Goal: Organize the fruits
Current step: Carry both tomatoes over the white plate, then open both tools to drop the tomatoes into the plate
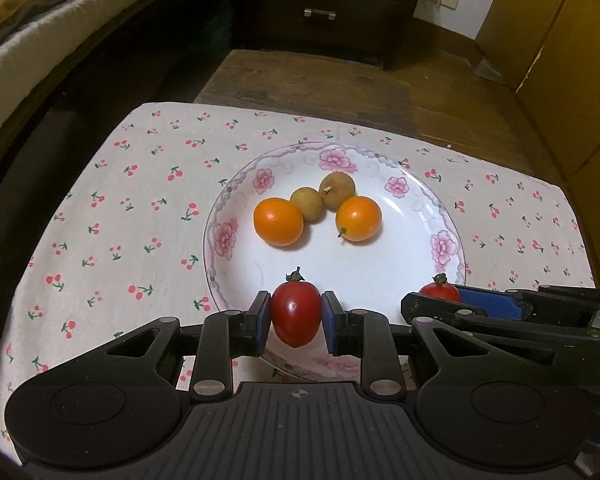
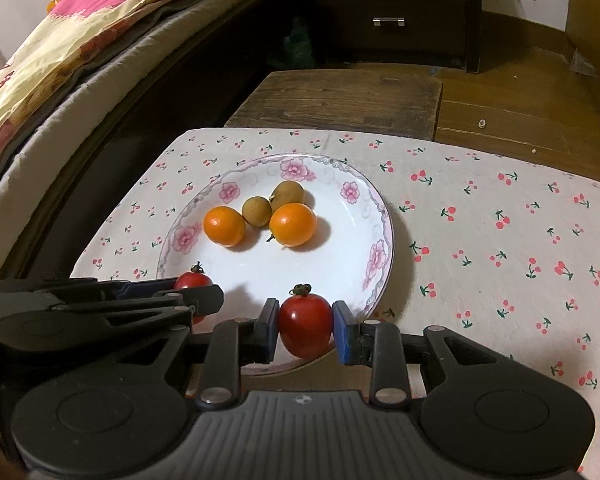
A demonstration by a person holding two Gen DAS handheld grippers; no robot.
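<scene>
A white plate with pink flowers lies on a cherry-print cloth. On it sit two oranges and two brown longans between them. My left gripper is shut on a red cherry tomato above the plate's near rim. My right gripper is shut on a second red cherry tomato, also over the near rim. Each gripper shows side-on in the other's view, the right one at right and the left one at left.
The cherry-print cloth covers a low table. A dark wooden bench stands behind it, a bed with a quilt to the left, and a dark drawer cabinet at the back.
</scene>
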